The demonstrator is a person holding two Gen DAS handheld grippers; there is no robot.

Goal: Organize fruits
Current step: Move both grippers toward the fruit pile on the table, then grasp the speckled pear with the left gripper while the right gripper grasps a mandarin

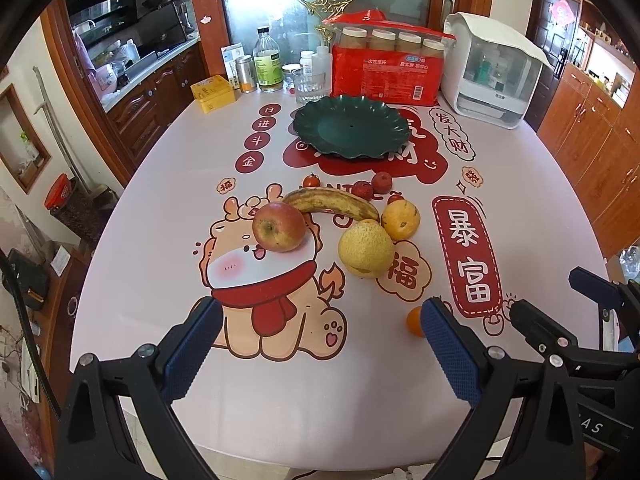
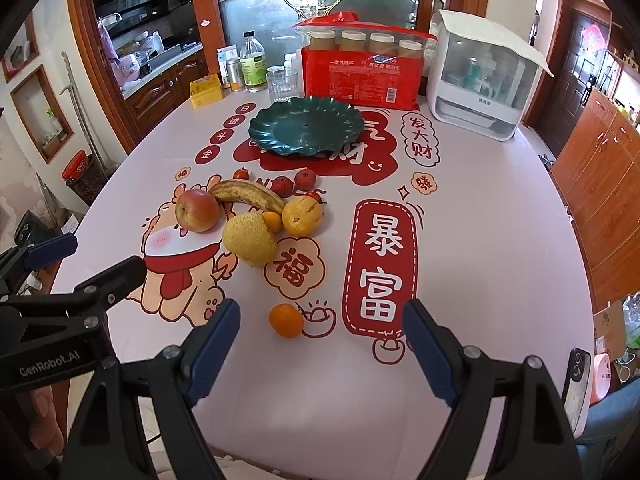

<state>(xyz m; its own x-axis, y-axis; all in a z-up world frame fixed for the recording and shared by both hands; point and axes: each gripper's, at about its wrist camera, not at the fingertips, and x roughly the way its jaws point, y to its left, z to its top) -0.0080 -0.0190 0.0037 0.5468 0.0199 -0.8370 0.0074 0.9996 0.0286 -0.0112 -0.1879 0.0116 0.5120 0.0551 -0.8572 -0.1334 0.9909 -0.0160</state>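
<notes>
A dark green plate [image 1: 352, 128] [image 2: 306, 126] stands empty at the table's far middle. In front of it lie a red apple [image 1: 279, 226] [image 2: 197, 210], a spotted banana [image 1: 332, 202] [image 2: 248, 194], a yellow pear [image 1: 366, 248] [image 2: 250, 238], a yellow-orange fruit [image 1: 400, 218] [image 2: 302, 215] and a few small red fruits [image 1: 381, 182] [image 2: 305, 178]. A small orange [image 2: 285, 320] [image 1: 415, 321] lies alone nearer me. My left gripper [image 1: 320, 332] is open and empty near the table's front. My right gripper [image 2: 320, 336] is open and empty, just behind the small orange.
At the table's back stand a red package of paper cups [image 1: 384, 76], a white lidded appliance [image 1: 492, 68], a glass [image 1: 310, 86], bottles [image 1: 268, 62] and a yellow box [image 1: 213, 94]. Wooden cabinets [image 1: 600, 148] flank the right side. A phone [image 2: 576, 384] lies at the front right edge.
</notes>
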